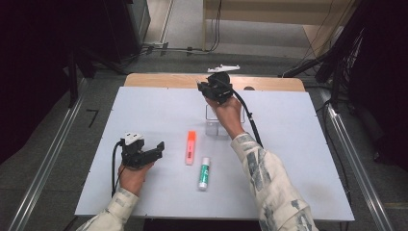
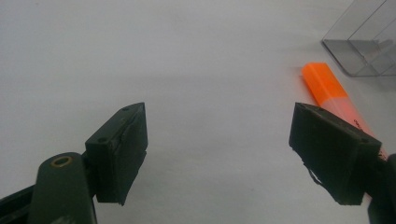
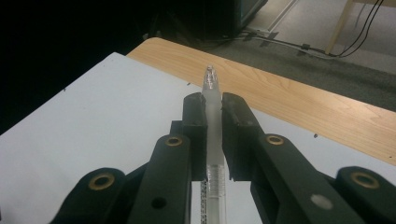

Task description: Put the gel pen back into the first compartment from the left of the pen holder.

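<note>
Right tongs clamped on clear pen, long axis along jaws — clear box directly beneath; left tongs wide, empty, beside orange marker.

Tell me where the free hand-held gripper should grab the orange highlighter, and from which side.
Grip the orange highlighter across its middle, from above. It lies flat, long axis pointing away from the person, so the left hand-held gripper, jaws open beside it, should straddle the narrow width.
</note>
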Motion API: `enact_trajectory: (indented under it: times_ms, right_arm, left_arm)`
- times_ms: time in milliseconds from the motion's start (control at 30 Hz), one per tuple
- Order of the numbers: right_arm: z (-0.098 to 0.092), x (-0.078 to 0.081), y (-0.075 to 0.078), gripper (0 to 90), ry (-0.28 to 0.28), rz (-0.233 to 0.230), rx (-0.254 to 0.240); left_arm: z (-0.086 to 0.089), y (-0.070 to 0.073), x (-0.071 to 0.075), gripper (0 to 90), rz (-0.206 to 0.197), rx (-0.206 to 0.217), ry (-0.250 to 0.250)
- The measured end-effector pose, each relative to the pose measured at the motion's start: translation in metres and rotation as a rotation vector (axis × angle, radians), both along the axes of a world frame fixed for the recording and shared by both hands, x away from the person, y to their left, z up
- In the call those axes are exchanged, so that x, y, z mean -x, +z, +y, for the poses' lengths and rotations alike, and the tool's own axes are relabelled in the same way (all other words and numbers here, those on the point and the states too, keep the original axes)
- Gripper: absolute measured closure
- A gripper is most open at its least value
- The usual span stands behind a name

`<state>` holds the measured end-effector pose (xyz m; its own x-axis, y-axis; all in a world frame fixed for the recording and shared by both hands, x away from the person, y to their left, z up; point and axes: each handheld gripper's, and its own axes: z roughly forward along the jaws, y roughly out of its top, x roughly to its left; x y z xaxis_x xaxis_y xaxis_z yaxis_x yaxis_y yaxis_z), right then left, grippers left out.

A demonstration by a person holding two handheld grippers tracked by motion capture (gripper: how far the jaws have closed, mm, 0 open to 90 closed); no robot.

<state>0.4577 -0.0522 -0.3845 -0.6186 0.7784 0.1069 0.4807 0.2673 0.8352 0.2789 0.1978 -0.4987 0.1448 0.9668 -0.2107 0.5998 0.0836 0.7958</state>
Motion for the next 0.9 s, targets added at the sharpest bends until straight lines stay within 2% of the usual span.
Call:
enact_trajectory:
  times_ms: [667, 900]
  right_arm:
    - [-0.001, 0.001, -0.010, 78.1, 0.005, 0.004, -0.003]
    - [-0.014, 0.008, -0.014, 78.1, -0.005, 0.005, 0.001]
  left_arm:
    - [0.001, 0.000, 0.000, 19.4, 0.002, -0.001, -0.001]
    - [0.001, 0.000, 0.000, 19.4, 0.004, -0.002, 0.000]
